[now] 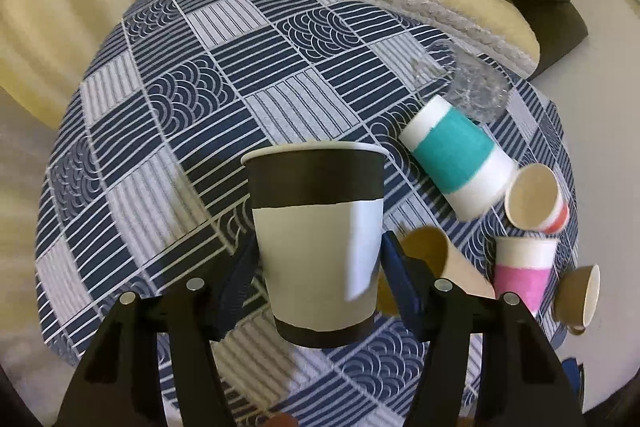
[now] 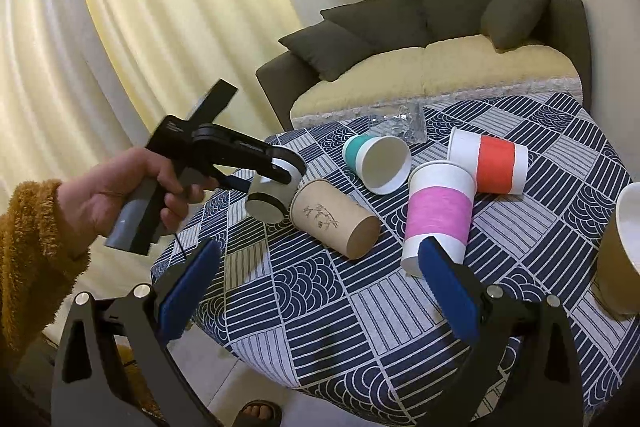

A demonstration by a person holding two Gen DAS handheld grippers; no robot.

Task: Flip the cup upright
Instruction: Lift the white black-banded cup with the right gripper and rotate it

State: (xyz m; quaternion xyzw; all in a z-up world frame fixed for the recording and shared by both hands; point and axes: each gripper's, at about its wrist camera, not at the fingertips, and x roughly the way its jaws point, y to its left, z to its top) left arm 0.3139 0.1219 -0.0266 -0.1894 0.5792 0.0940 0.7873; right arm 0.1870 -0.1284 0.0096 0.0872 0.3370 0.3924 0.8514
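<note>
My left gripper (image 1: 318, 259) is shut on a black-and-white paper cup (image 1: 316, 239) and holds it mouth-up above the patterned tablecloth (image 1: 192, 95). In the right wrist view the same cup (image 2: 266, 201) shows in the left gripper (image 2: 276, 183), held over the table's left edge. My right gripper (image 2: 316, 267) is open and empty above the near part of the table. A pink-banded cup (image 2: 438, 217) stands mouth-up just beyond its right finger.
Lying on their sides are a brown cup (image 2: 334, 219), a teal-banded cup (image 2: 376, 159) and a red-banded cup (image 2: 490, 161). A tan cup (image 2: 622, 251) is at the right edge. Crumpled clear plastic (image 2: 400, 125) lies at the back. A sofa (image 2: 432, 63) stands behind.
</note>
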